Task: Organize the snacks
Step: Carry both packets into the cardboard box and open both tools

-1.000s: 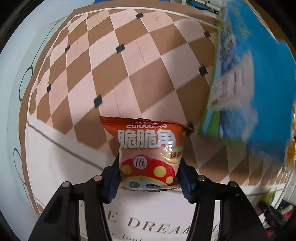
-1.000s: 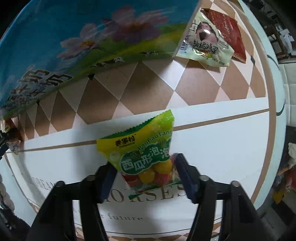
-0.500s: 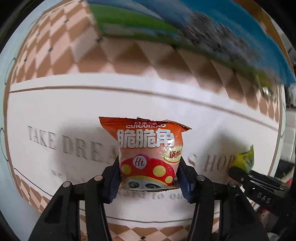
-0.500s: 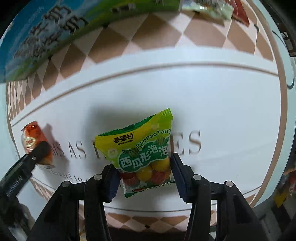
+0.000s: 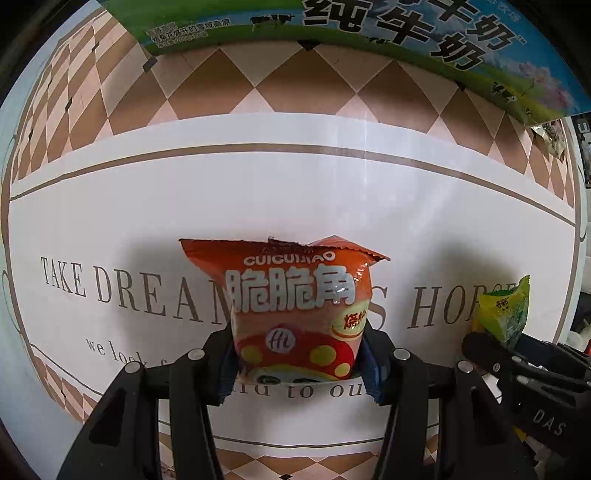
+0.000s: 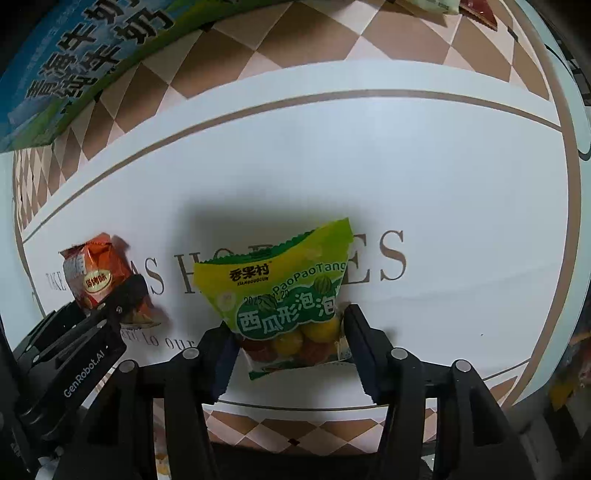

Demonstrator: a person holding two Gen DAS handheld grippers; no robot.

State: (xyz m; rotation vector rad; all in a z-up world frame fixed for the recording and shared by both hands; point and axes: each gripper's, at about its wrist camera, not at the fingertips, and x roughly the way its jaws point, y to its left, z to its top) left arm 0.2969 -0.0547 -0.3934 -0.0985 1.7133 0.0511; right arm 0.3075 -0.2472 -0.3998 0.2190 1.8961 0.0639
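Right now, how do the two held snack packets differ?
The orange packet is opaque with white characters; the green-yellow packet shows round candies through a clear bottom. The orange one sits upright in the left gripper; the green one tilts in the right gripper. Both are clamped over the tablecloth's white band.

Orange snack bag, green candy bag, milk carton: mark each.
orange snack bag (image 5: 291, 314), left wrist view, front face.
green candy bag (image 6: 288, 295), right wrist view, printed front.
milk carton (image 5: 369, 26), left wrist view, lettered side.
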